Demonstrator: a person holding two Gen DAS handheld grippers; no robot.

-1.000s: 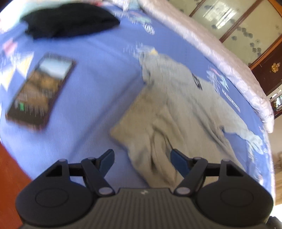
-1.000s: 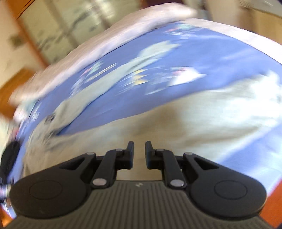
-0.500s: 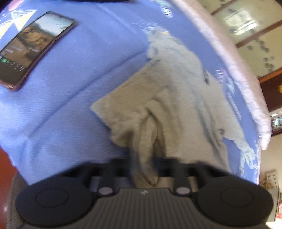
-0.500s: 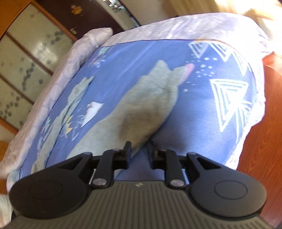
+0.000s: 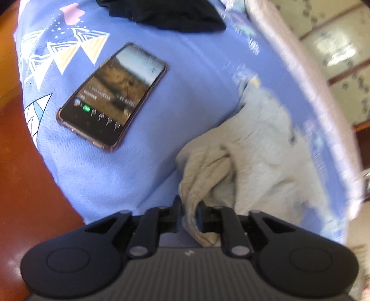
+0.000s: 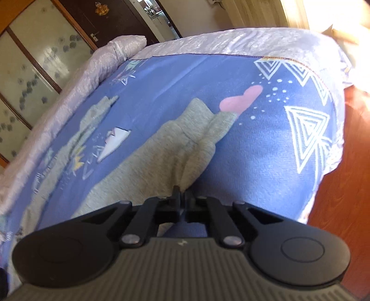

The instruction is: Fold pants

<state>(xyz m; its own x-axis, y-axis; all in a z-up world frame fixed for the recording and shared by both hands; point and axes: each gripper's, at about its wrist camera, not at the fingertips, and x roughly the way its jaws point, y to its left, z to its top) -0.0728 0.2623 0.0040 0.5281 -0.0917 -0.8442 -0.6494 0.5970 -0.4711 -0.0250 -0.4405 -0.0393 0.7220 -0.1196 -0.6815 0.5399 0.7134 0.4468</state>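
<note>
Grey-beige pants (image 5: 266, 157) lie crumpled on a blue patterned bedspread (image 5: 185, 92). In the left wrist view a bunched edge of the cloth runs up between the fingers of my left gripper (image 5: 188, 213). Tension folds lead to the pads, and the jaws are opening slightly around the cloth. In the right wrist view the pants (image 6: 175, 139) stretch away with both leg ends toward a pink heart print. My right gripper (image 6: 182, 196) is shut, pinching a fold of a pant leg at its tips.
A phone (image 5: 113, 97) with a lit screen lies on the bedspread left of the pants. Behind it sits a black garment (image 5: 166, 14). The bed's edge drops to a red-brown floor (image 6: 346, 185). A pale quilt and pillow (image 6: 120, 48) border the far side.
The left jaws went from wide open to closed around the pants' bunched edge, and that view swung so the phone sits nearer the middle. The right jaws closed fully onto the leg fold.
</note>
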